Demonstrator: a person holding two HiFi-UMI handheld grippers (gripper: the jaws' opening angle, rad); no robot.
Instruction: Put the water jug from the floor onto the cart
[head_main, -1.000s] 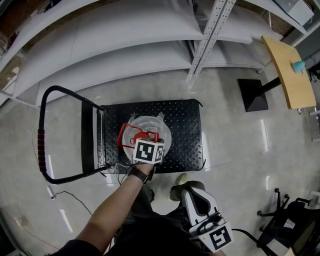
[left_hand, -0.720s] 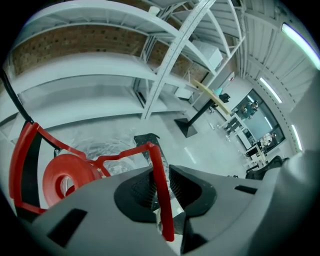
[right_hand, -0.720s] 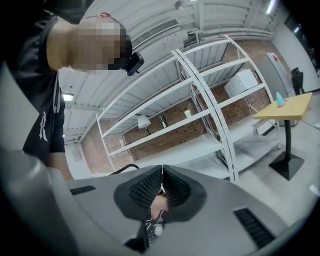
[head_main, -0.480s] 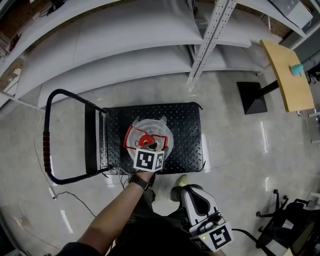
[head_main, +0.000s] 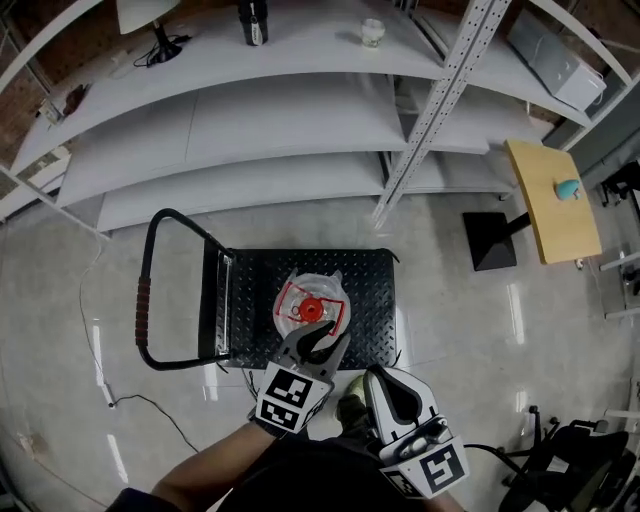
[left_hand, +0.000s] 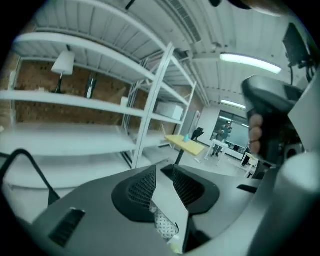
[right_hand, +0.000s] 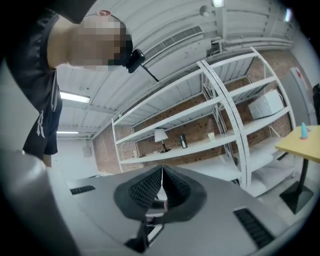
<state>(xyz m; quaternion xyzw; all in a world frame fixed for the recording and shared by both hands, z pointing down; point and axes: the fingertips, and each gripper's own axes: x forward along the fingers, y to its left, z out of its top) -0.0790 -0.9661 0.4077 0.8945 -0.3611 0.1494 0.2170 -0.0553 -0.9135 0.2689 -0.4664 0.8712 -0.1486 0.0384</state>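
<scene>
The clear water jug (head_main: 311, 307) with a red cap and red handle stands upright on the black cart deck (head_main: 250, 300). My left gripper (head_main: 322, 338) hovers above the jug's near side, apart from it. Its jaws have just been closing, and in the left gripper view this gripper (left_hand: 165, 170) still shows a gap with nothing in it. My right gripper (head_main: 388, 380) is held near my body, to the right of the cart. In the right gripper view its (right_hand: 162, 169) tips meet, with nothing between them.
The cart's looped push handle (head_main: 148, 300) is at the left. White shelves (head_main: 250, 120) with a perforated post (head_main: 440, 110) run behind the cart. A yellow-topped stand (head_main: 550, 200) on a black base (head_main: 490, 240) is at the right, an office chair (head_main: 560, 470) at the lower right, and a cable (head_main: 150, 410) on the floor.
The left gripper let go of the jug's red handle, opened and rose well above the jug. The right gripper rose too. The head view lifted and now takes in more shelves.
</scene>
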